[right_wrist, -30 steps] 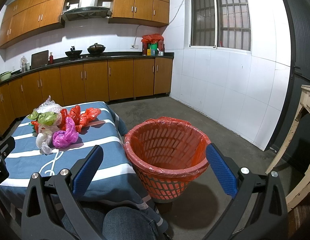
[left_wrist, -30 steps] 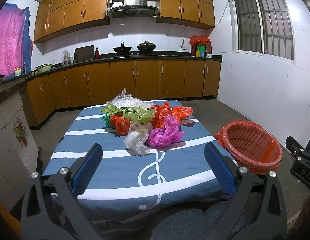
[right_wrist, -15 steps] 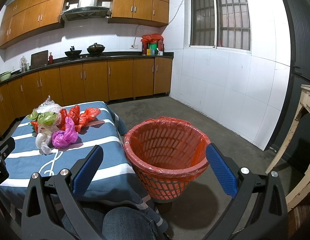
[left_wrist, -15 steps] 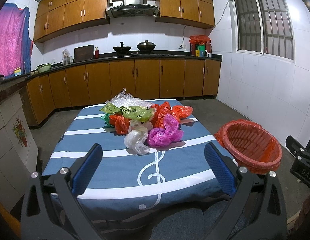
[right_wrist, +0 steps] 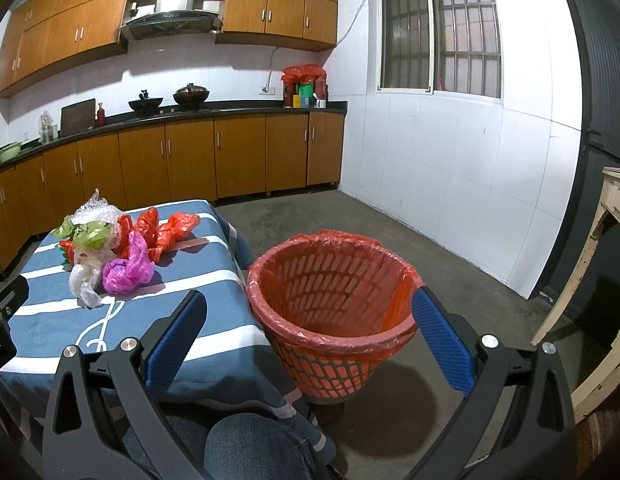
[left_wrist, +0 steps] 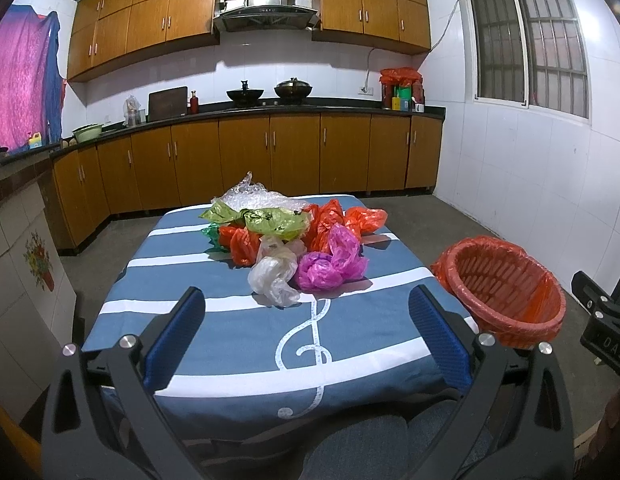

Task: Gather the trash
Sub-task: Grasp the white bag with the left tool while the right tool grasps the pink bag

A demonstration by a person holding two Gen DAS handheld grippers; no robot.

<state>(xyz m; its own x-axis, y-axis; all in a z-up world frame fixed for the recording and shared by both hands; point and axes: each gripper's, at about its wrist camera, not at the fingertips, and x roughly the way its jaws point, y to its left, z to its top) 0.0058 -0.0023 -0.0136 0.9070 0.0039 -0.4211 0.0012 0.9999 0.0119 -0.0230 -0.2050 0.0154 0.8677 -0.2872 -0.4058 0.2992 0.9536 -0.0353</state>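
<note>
Meanwhile, both hand-held grippers (left_wrist: 306, 320) (right_wrist: 310, 324) agape, empty.

Crumpled bags (left_wrist: 294, 240) mid-table (left_wrist: 238, 332), basket (left_wrist: 506, 292) just beside its right edge.

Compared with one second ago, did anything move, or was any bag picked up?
Nothing visibly changed. Both grippers, left and right, stay open and empty; the plastic bags remain piled on the table, and the basket stands beside it.
</note>
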